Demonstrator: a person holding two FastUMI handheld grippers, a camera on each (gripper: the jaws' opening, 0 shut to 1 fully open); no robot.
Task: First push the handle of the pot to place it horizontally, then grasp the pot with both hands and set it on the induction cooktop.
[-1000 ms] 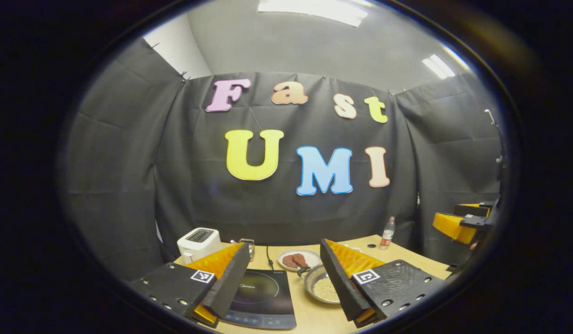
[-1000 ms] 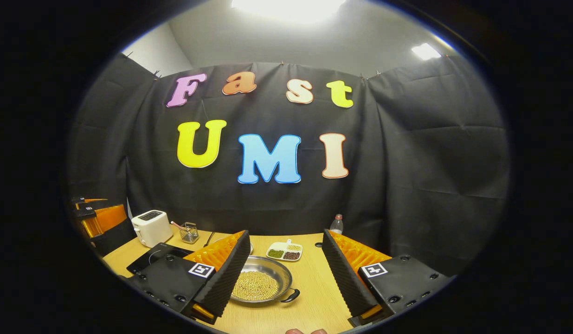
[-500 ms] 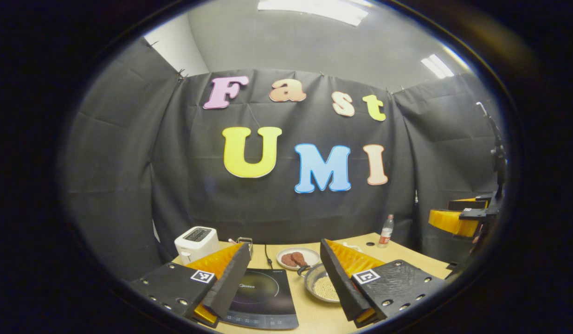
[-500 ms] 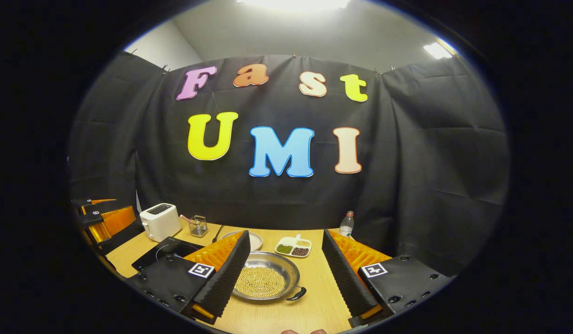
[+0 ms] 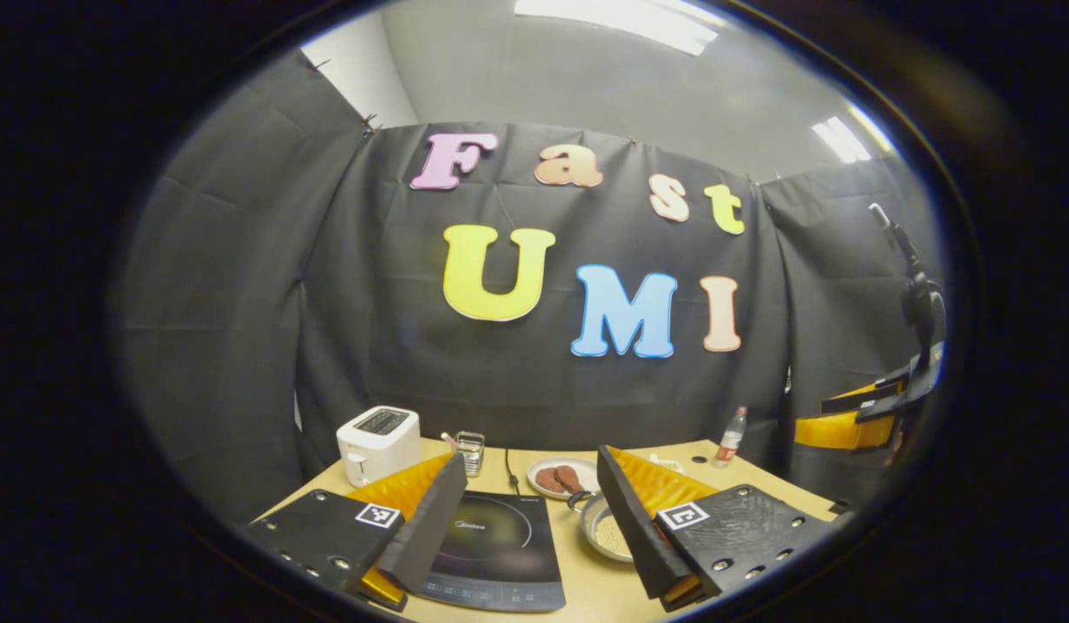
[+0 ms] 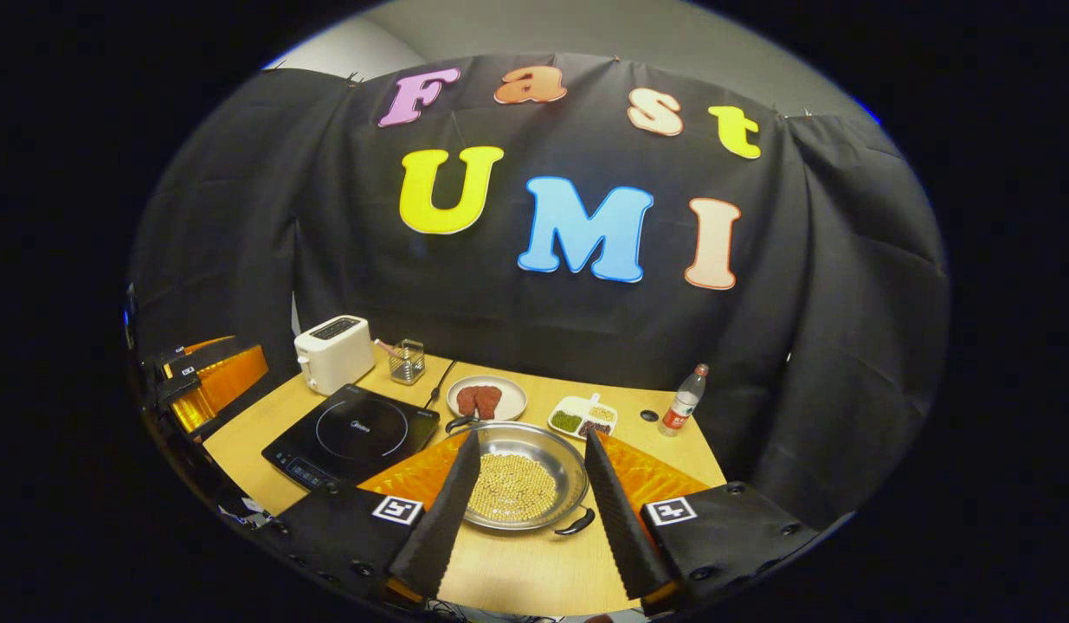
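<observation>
Black-draped booth, wooden table [image 6: 534,580], ceiling lights [image 5: 616,19]

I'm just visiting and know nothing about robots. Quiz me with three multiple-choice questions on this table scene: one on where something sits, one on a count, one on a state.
1. Where is the black induction cooktop relative to the round steel pot of yellow beans, in the right gripper view?
A. Left
B. Right
C. Under it

2. How many brown patties lie on the round white plate?
A. One
B. Two
C. Four

3. How do the right gripper jaws stand?
A. Clamped on the pot
B. Open, nothing held
C. Shut on the plastic bottle

Answers: 1 A, cooktop lies left of the pot. 2 B, two patties show. 3 B, a wide gap separates the jaws.
</observation>
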